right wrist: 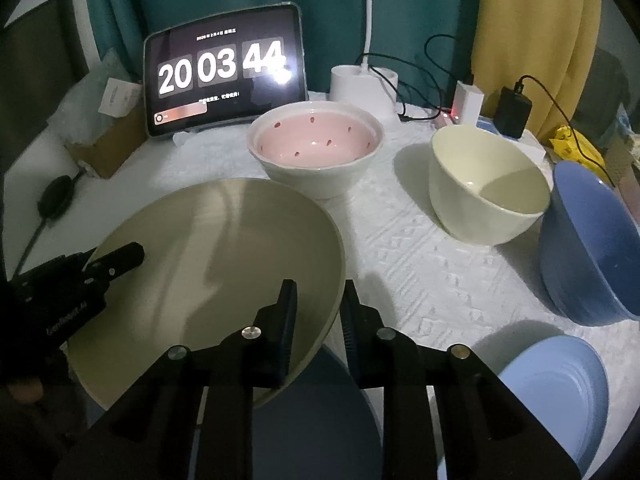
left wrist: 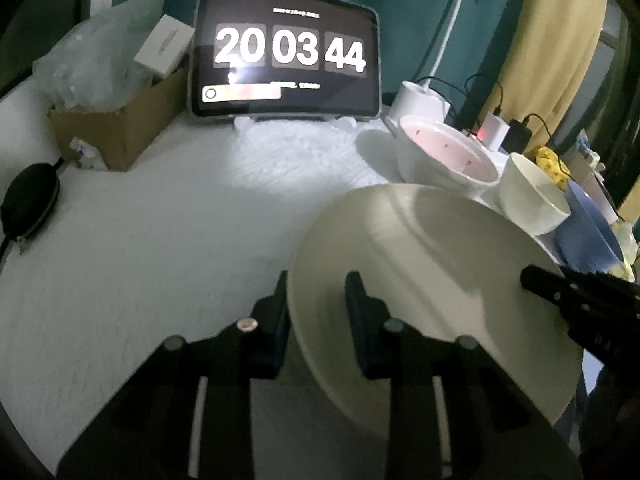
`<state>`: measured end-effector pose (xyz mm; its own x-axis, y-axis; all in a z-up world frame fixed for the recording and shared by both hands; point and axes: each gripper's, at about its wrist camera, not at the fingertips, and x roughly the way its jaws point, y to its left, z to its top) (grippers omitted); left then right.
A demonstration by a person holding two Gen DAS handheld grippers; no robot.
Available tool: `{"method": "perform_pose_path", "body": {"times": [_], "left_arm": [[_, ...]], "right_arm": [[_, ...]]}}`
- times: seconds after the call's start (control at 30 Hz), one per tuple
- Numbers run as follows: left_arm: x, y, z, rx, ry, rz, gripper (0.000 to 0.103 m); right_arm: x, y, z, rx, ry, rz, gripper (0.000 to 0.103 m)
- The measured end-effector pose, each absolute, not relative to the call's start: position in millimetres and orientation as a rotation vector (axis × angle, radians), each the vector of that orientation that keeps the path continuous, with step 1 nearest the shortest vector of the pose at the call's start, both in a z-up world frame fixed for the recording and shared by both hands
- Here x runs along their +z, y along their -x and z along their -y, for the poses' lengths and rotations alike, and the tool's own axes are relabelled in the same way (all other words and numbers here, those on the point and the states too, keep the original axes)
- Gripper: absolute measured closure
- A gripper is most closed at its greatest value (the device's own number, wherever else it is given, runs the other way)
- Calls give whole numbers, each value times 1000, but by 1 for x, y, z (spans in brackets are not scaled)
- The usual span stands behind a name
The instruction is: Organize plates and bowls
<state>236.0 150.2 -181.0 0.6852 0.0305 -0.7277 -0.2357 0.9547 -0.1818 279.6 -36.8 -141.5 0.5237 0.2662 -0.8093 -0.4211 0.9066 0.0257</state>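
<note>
A large cream plate [left wrist: 432,276] [right wrist: 224,264] is held tilted above the table between both grippers. My left gripper [left wrist: 316,280] is shut on its left rim. My right gripper [right wrist: 318,288] is shut on its right rim. A pink bowl with red specks [right wrist: 316,148] [left wrist: 444,156], a cream bowl [right wrist: 488,188] [left wrist: 532,196] and a blue bowl [right wrist: 592,248] [left wrist: 588,232] stand on the white cloth. A dark blue plate [right wrist: 312,420] lies under the cream plate. A light blue plate [right wrist: 560,392] lies at front right.
A tablet showing a clock [left wrist: 284,56] [right wrist: 224,68] stands at the back. A cardboard box [left wrist: 116,128] and a black pouch [left wrist: 28,200] are on the left. A white lamp base [right wrist: 362,84], chargers and cables [right wrist: 512,112] sit at the back right.
</note>
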Motion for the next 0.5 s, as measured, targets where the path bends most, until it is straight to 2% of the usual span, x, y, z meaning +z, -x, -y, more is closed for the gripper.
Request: {"method": "perform_pose_path", "body": {"times": [0.5], "left_arm": [[-154, -212, -125, 104, 242, -741, 76]], "right_arm": [[-117, -257, 60, 383, 156, -878, 80]]}}
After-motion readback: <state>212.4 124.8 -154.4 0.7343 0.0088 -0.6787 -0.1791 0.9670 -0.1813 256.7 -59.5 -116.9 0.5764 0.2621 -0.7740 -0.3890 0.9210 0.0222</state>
